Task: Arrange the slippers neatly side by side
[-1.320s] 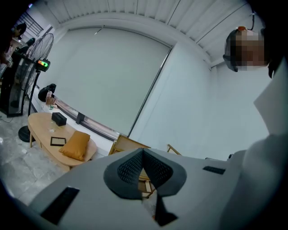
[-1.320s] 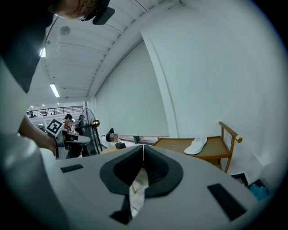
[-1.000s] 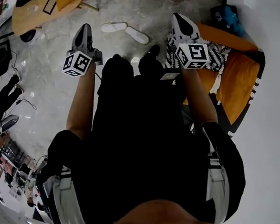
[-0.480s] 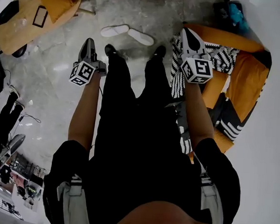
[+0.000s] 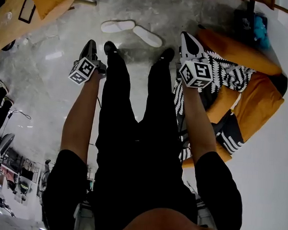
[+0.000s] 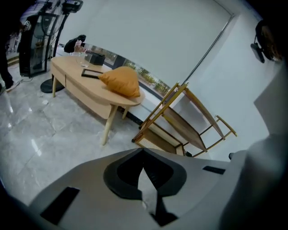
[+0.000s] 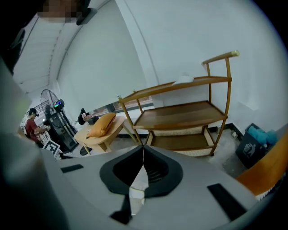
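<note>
Slippers [image 5: 147, 36] splayed on floor [image 5: 47, 85] in my head view only, both gripper views catch just rack [image 7: 180, 116] and table [image 6: 78, 83], my left gripper [image 5: 91, 44] and right gripper [image 5: 187, 39] clenched, empty.

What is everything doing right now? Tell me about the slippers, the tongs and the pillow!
white slippers, flat on the floor, end to end at an angle, not side by side, nothing touching them.
left tongs, shut, empty.
right tongs, shut, empty.
orange pillow, resting on the wooden table.
</note>
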